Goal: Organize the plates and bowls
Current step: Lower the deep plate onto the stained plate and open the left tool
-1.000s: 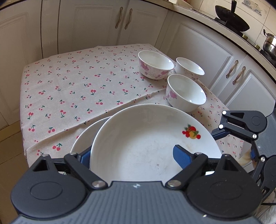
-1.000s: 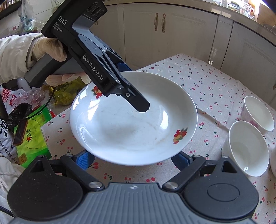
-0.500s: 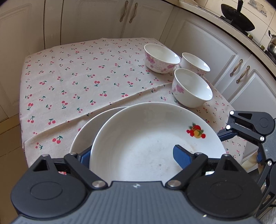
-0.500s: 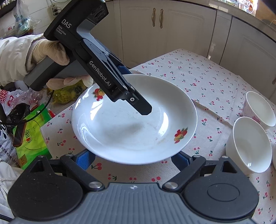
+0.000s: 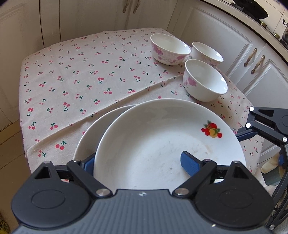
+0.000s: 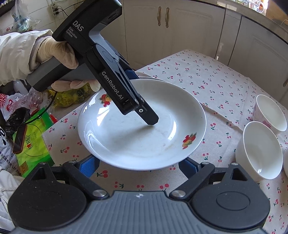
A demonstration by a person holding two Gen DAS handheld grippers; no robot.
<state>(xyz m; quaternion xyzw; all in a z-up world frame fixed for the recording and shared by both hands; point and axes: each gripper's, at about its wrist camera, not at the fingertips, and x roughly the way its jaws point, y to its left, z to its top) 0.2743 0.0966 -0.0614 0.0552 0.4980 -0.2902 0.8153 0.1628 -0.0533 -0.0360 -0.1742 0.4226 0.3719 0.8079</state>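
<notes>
A white deep plate with fruit prints (image 5: 162, 140) (image 6: 136, 136) is clamped at its near rim by my left gripper (image 5: 140, 162), one finger (image 6: 145, 115) inside it and one under it. It hangs above a second white plate (image 5: 93, 131) lying on the cherry-print tablecloth (image 5: 75, 75). My right gripper (image 6: 138, 165) is open, its blue fingers spread low beside the held plate's edge, and it holds nothing. Three white bowls with pink flowers (image 5: 169, 48) (image 5: 207, 54) (image 5: 205, 81) stand at the table's far right.
White cabinets surround the table on the far side and right (image 5: 216, 36). Plastic bags and a green packet (image 6: 30, 140) lie on the floor off the table's near corner. A wok sits on the counter (image 5: 252, 9).
The left gripper has carried the plate lower and closer over the second plate. The right gripper has stayed open below the plate's edge.
</notes>
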